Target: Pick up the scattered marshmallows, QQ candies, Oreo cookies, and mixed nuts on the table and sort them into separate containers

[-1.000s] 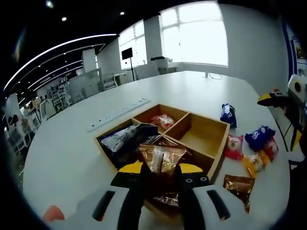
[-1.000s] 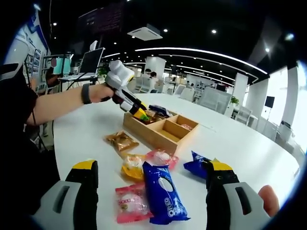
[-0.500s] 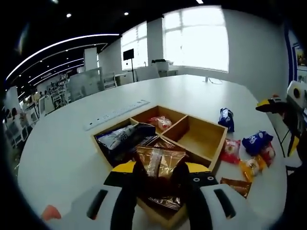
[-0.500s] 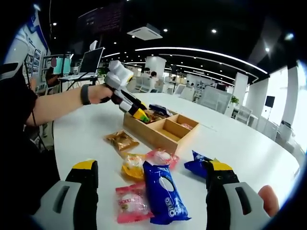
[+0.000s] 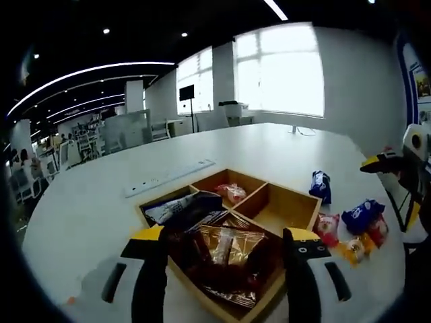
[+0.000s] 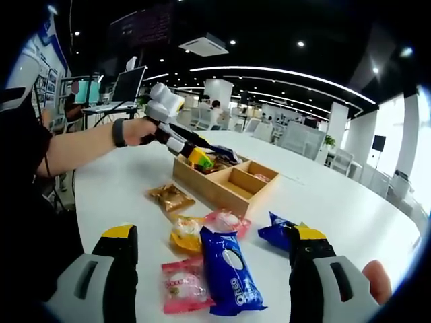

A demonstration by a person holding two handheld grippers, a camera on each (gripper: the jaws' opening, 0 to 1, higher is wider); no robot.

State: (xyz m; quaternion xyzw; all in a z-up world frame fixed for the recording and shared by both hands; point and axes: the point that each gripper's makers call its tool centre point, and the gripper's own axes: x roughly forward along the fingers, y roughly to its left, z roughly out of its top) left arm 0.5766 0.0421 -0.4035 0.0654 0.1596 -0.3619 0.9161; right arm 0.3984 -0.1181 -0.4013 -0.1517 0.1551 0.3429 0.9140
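Note:
My left gripper (image 5: 225, 237) stands open just above the wooden four-compartment box (image 5: 300, 225). A brown nut packet (image 5: 229, 254) lies loose in the near compartment between the jaws. Dark Oreo packets (image 5: 180, 207) fill the left compartment and a pink packet (image 5: 232, 193) lies in the far one. In the right gripper view, a person's hand holds the left gripper (image 6: 195, 153) over the box (image 6: 229, 182). My right gripper (image 6: 214, 232) is open above a blue Oreo packet (image 6: 229, 272), a pink packet (image 6: 182, 282) and a yellow packet (image 6: 187, 234), holding nothing.
Scattered on the white table (image 6: 114, 188) are a brown nut packet (image 6: 170, 197), another pink packet (image 6: 229, 220) and a second blue packet (image 6: 279, 233). A white power strip (image 5: 168, 180) lies beyond the box. The person's arm (image 6: 74, 145) reaches in from the left.
My left gripper has opened and let go of the brown nut packet, which now rests in the box's near compartment. The right gripper has not moved.

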